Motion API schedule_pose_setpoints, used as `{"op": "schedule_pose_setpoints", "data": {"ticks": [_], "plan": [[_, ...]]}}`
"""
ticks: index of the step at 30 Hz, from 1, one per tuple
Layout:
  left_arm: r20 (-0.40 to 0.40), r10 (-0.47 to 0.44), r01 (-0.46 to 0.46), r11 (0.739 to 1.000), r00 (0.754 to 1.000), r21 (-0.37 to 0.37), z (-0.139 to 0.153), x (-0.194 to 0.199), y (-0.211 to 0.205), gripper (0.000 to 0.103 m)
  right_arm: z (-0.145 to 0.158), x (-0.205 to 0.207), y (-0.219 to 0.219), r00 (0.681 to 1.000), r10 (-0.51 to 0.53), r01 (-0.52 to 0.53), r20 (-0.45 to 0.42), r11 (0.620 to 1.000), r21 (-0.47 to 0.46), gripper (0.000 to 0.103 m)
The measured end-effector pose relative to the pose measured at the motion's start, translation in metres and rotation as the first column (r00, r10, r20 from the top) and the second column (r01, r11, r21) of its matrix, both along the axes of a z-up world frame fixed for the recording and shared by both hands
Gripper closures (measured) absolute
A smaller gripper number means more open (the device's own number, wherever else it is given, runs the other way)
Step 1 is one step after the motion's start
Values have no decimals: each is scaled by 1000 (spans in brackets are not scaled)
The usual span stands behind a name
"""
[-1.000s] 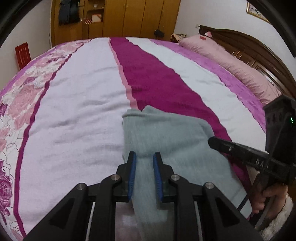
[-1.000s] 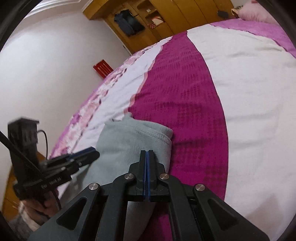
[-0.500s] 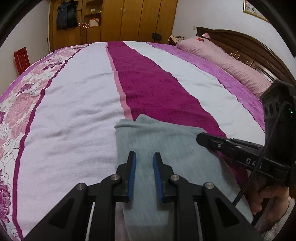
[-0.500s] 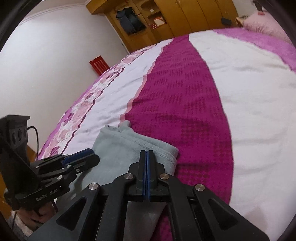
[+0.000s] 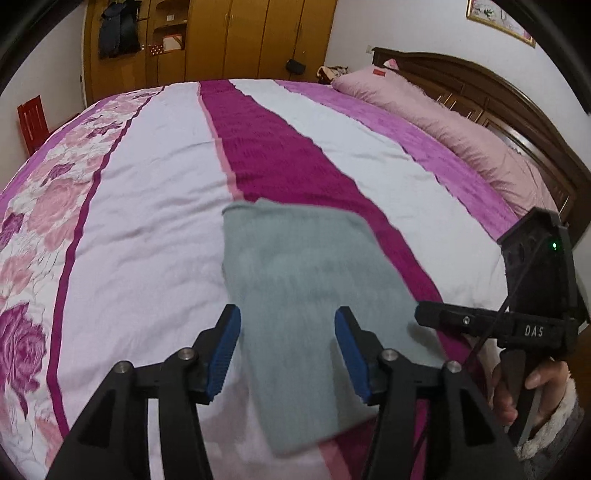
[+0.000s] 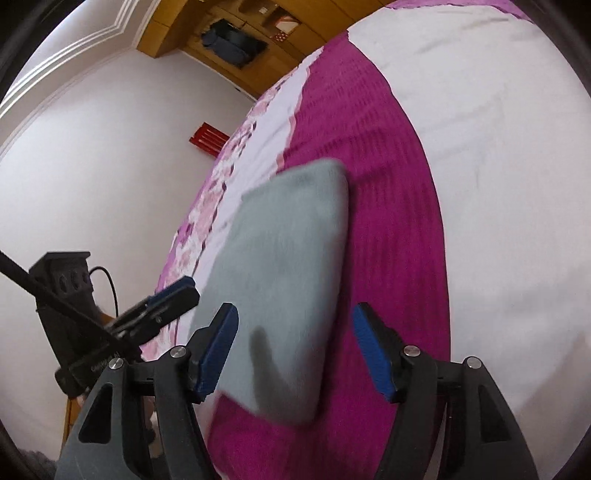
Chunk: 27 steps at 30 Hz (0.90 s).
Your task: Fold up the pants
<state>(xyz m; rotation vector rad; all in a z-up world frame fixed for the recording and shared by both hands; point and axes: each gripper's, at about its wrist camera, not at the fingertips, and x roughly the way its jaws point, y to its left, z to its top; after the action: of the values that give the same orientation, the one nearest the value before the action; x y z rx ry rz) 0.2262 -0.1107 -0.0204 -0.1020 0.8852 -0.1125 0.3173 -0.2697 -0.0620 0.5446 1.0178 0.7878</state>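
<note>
Left wrist view, left to right: a red chair (image 5: 33,122) stands at the left edge beside the bed (image 5: 155,206). The wooden wardrobe (image 5: 207,40) fills the upper centre; its open compartment at upper left holds dark hanging garments (image 5: 118,29), and a shelf next to them holds a small box (image 5: 170,40). The folded grey pants (image 5: 310,295) lie flat on the bedspread at frame centre, across the magenta stripe. The left claw (image 5: 287,350) is open, both blue pads apart, with the pants lying between and beyond them; no pad grips the cloth. A pink pillow (image 5: 443,122) rests at the headboard (image 5: 517,110), upper right.

Right wrist view: the right claw (image 6: 293,354) is likewise open, jaws wide. The pants (image 6: 280,273) lie ahead of it, toward the left pad, motion-blurred.
</note>
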Motion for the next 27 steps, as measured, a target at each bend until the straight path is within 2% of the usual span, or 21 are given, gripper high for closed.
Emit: {"op": "schedule_pose_setpoints", "data": {"ticks": [5, 7, 9, 11, 15, 20, 24, 27], "plan": [[-51, 38, -41, 998, 998, -46, -15, -25, 14, 40, -4, -21, 2, 1000, 25, -25, 7, 1000, -7, 40], [-85, 45, -56, 991, 995, -120, -27, -33, 25, 34, -6, -24, 2, 999, 32, -32, 17, 999, -3, 40], [-122, 28, -54, 974, 992, -219, -41, -38, 34, 34, -7, -22, 2, 999, 29, -29, 14, 1000, 2, 40], [-137, 19, -55, 964, 990, -259, -50, -38, 37, 33, -9, -19, 4, 1000, 26, -27, 7, 1000, 8, 40], [-114, -40, 7, 961, 993, -275, -52, -27, 29, 33, -12, -13, 5, 1000, 24, -24, 2, 999, 27, 40], [-103, -92, 45, 919, 990, -391, -56, 0, 32, 31, -14, 0, 5, 1000, 29, -28, -4, 998, 55, 40], [-102, -122, 66, 898, 987, -434, -58, 24, 35, 31, -12, 12, 10, 999, 28, -29, 16, 998, 50, 40], [-89, -135, 82, 894, 987, -441, -58, 37, 36, 31, -12, 21, 13, 999, 29, -30, 24, 999, 42, 40]]}}
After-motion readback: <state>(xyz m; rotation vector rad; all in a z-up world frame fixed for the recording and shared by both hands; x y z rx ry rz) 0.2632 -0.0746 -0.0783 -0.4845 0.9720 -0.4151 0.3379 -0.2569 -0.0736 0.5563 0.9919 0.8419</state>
